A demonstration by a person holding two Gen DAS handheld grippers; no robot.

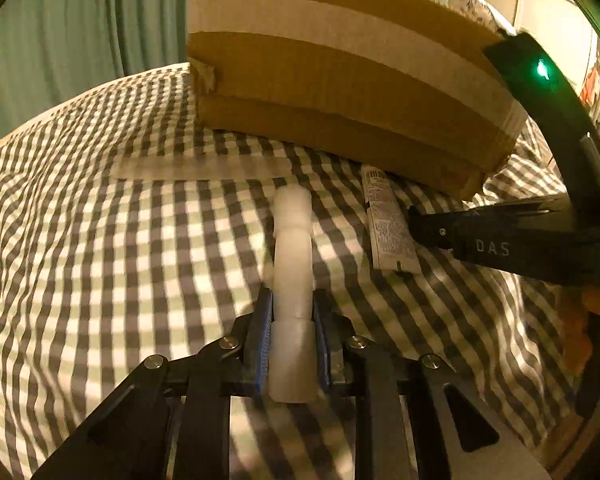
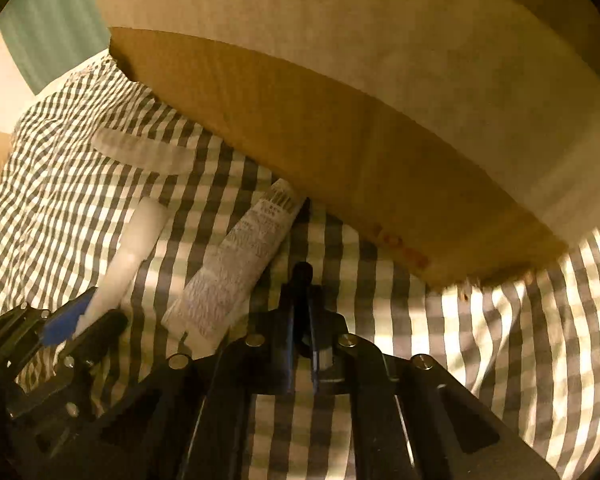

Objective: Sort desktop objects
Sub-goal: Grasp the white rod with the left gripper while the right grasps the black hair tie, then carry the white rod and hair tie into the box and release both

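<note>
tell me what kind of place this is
Probably a home room, maybe a bedroom: a wrinkled checked cloth as the work surface, teal curtains behind, and a taped cardboard box lying on the cloth.

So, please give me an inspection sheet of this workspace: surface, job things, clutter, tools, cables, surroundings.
Surface: checked cloth, wrinkled.
Job's things: white stick lying on the cloth; printed tube beside it, its far end by the box; clear strip farther back.
Clutter: nothing seen.
Tools: left tool shut on the white stick; right tool shut, its tip beside the tube, whether it grips anything cannot be told.
Cables: nothing seen.
Surroundings: green curtain behind.
</note>
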